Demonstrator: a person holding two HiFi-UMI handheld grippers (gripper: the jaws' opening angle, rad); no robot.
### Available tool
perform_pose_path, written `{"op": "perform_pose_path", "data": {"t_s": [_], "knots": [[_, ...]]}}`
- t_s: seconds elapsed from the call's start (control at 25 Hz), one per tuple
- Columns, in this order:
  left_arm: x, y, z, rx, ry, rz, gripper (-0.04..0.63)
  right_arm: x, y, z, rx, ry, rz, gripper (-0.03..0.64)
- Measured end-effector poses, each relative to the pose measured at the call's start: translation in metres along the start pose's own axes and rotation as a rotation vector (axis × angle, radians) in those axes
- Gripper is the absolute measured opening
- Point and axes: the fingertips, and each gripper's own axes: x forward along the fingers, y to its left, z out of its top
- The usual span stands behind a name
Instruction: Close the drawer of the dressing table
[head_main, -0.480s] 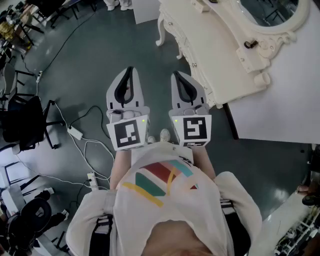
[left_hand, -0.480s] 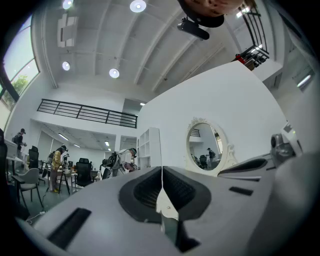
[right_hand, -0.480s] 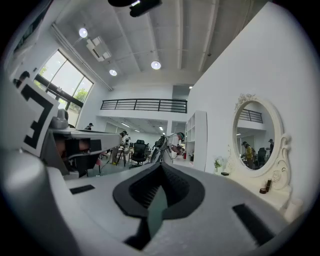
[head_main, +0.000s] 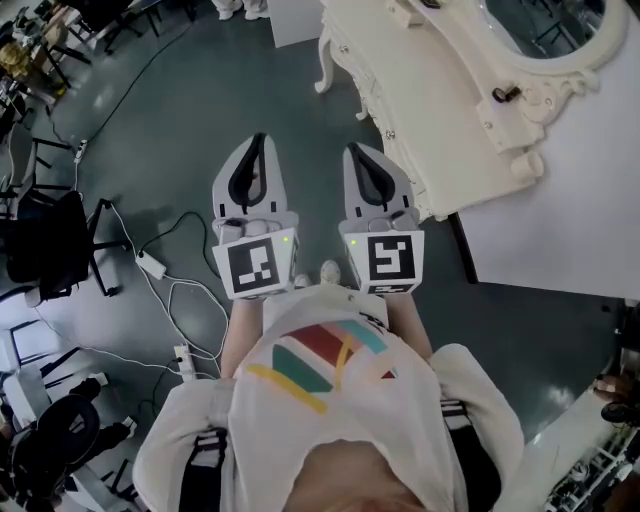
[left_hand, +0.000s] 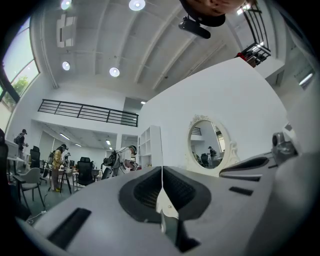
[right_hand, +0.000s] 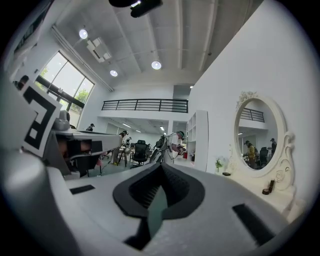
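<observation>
Ahead to the right, the cream carved dressing table (head_main: 430, 100) runs diagonally, nearer the right gripper (head_main: 357, 150) than the left gripper (head_main: 260, 140); both are closed, empty.

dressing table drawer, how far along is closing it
Done: nothing that shows. In hand: the left gripper and right gripper are both shut and empty, side by side in front of the person, their tips over the floor and not on the dressing table. Left: reach the table's front and push the drawer in; whether it stands open cannot be told from the head view.
</observation>
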Motion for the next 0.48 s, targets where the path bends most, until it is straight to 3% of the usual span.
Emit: {"op": "perform_pose_path", "data": {"t_s": [0.24, 0.48], "knots": [[0.013, -0.008, -0.014, 0.027, 0.024, -0.014, 0.008, 0.006, -0.012, -0.005, 0.041, -0.037, 0.042, 0.0], [0.021, -0.005, -0.018, 0.017, -0.003, 0.035, 0.008, 0.018, -0.022, -0.018, 0.022, -0.031, 0.062, 0.0]]}}
